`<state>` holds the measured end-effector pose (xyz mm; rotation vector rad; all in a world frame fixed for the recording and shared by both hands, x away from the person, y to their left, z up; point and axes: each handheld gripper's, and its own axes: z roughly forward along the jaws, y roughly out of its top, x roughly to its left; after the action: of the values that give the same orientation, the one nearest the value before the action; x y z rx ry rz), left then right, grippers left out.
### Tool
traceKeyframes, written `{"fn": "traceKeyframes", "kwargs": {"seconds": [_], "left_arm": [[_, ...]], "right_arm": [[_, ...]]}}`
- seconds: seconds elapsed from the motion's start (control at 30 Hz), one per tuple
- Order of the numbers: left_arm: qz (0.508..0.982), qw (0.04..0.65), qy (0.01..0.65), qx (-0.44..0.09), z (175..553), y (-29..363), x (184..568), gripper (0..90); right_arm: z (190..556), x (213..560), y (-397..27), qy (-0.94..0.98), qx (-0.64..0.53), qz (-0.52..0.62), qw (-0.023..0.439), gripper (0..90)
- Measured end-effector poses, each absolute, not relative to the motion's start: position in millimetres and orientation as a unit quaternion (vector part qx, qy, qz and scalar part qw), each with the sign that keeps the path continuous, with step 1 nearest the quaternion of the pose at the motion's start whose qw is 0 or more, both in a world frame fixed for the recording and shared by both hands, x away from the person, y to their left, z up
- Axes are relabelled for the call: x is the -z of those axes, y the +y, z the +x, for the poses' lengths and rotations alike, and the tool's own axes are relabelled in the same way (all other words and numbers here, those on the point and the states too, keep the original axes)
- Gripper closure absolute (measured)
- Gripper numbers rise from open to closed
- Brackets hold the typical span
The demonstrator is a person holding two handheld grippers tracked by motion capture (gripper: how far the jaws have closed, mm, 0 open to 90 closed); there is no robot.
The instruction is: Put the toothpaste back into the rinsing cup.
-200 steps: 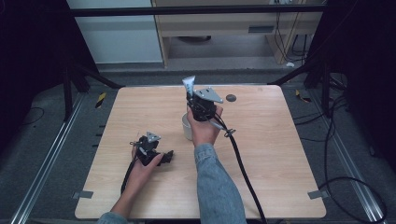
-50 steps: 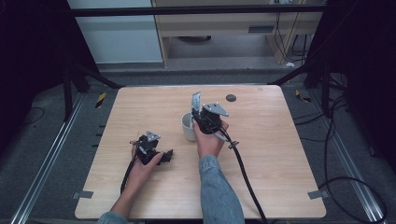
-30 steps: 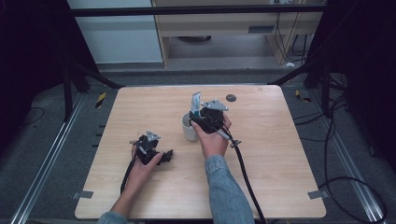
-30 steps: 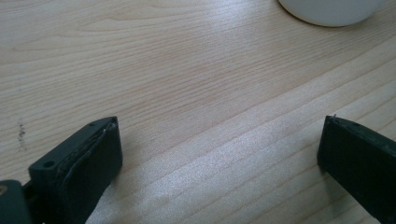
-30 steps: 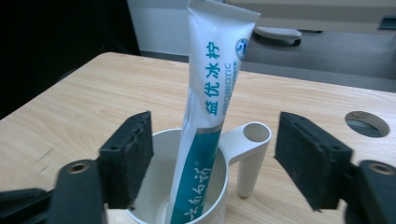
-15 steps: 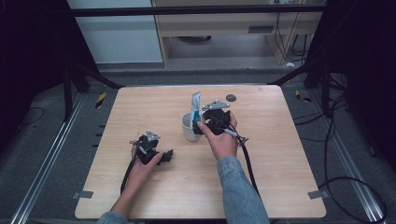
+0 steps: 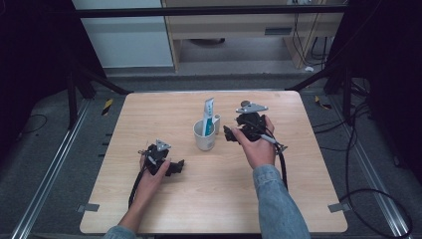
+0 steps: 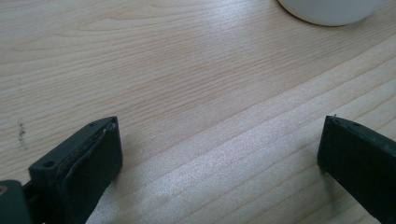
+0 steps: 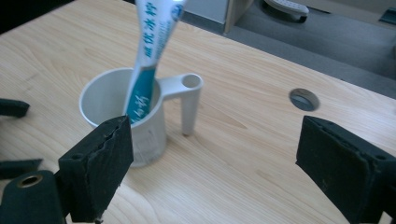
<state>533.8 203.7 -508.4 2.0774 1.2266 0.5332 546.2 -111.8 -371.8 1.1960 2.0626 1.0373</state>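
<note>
Your wooden table [image 7: 164, 209] took up most of the high view, pale and grained, with a small round grommet hole [image 9: 303, 99] near its far edge.

Next in size, your right hand [image 7: 259, 144] held the right gripper [image 7: 230, 135] just right of the cup, its jaws pointing left toward it. You had just been opening those jaws; they stood wide apart and released, with nothing between them. In the right gripper view the cup sat beyond the left jaw and bare tabletop lay in the gap.

Your left hand [image 7: 152, 172] rested on the near left part of the table with the left gripper [image 7: 176, 167] lying low on the wood. Its jaws were also spread wide and released, over bare table, and the left gripper view showed only the base of the cup at its far edge.

The white cup [image 7: 204, 139] stood upright near the middle of the table, between your two grippers but closer to the right one, with its handle [image 9: 187, 100] turned to the right in the high view.

The toothpaste tube [image 7: 208, 115], white and teal, stood inside the cup, leaning on the rim and rising well above it, free of both grippers.
</note>
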Motion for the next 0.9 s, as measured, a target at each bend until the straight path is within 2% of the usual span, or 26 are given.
{"fn": "traceKeyframes", "kwargs": {"seconds": [0.4, 0.9], "left_arm": [[0.794, 0.329, 0.469, -0.204, 533.7, 203.7, 508.5, 0.0], [0.796, 0.327, 0.468, -0.204, 533.3, 204.1, 508.3, 0.0]], "right_arm": [[529.4, 359.7, -150.1, 0.758, -0.369, 0.449, 0.295, 11.0], [516.0, 376.7, -193.0, 0.758, -0.343, 0.464, 0.303, 12.9]]}}
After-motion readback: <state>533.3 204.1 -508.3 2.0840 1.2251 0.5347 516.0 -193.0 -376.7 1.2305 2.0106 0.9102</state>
